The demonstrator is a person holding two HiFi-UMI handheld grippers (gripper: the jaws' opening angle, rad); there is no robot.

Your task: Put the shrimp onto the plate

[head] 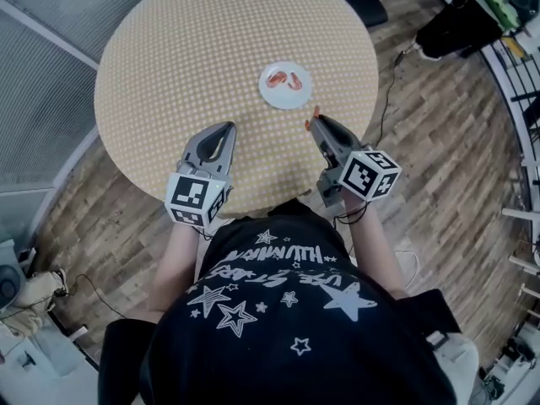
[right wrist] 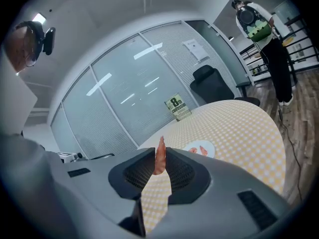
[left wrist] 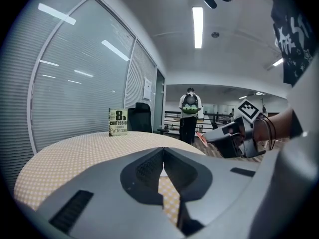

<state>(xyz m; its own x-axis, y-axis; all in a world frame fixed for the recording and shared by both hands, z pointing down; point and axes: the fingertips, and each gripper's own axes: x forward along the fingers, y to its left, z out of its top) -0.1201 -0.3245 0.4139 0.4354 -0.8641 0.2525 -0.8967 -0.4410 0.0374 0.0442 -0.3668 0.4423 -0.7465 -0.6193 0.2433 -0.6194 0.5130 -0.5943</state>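
The right gripper point(right wrist: 159, 159) was found clamped on a shrimp point(right wrist: 160, 152), narrow end upward, over the table point(head: 186, 49). The left gripper point(left wrist: 162, 158) was found closed on nothing. The plate point(head: 280, 101), already bearing two shrimp point(head: 277, 78), lay just beyond. It was judged that the held shrimp should be lowered over a bare part before release.

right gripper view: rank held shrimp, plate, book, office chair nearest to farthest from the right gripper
1. held shrimp: between the jaws.
2. plate: just ahead, slightly right.
3. book: upright, beyond the plate.
4. office chair: behind the book, to its right.
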